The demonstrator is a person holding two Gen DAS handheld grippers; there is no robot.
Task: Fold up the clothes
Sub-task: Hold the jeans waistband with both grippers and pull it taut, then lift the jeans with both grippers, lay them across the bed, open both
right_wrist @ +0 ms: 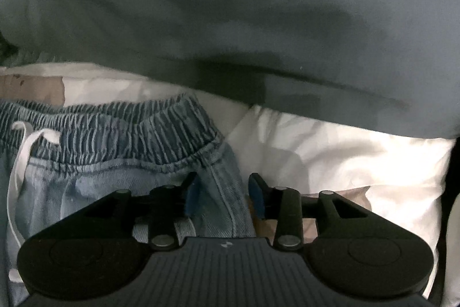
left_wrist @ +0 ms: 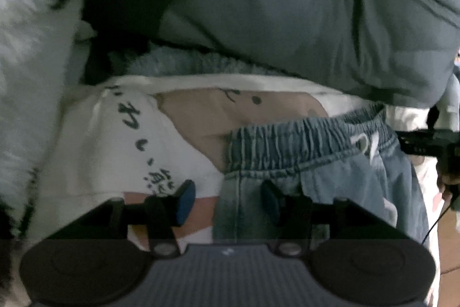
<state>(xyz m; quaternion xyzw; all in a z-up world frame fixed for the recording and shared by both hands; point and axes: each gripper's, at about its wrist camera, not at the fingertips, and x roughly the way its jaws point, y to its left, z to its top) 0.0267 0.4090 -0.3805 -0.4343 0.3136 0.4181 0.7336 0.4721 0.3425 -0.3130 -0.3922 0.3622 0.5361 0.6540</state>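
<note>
A pair of light blue denim shorts (left_wrist: pixel 330 163) with a gathered elastic waistband (right_wrist: pixel 120 123) and a white drawstring (right_wrist: pixel 20 163) lies flat on a white printed sheet (left_wrist: pixel 95 140). My left gripper (left_wrist: pixel 227 200) is open, its blue-padded jaws astride the shorts' left side edge just below the waistband. My right gripper (right_wrist: pixel 222 197) is open, its jaws astride the shorts' right side seam (right_wrist: pixel 227 200), also below the waistband. Neither has closed on the cloth. The right gripper's body (left_wrist: pixel 425 146) shows at the right edge of the left wrist view.
A bulky grey-green quilt (left_wrist: pixel 302 13) is heaped just beyond the waistband, and it also fills the top of the right wrist view (right_wrist: pixel 230 5). A white fluffy blanket (left_wrist: pixel 31 48) lies at the left. A white pillow-like fold (right_wrist: pixel 359 157) lies right of the shorts.
</note>
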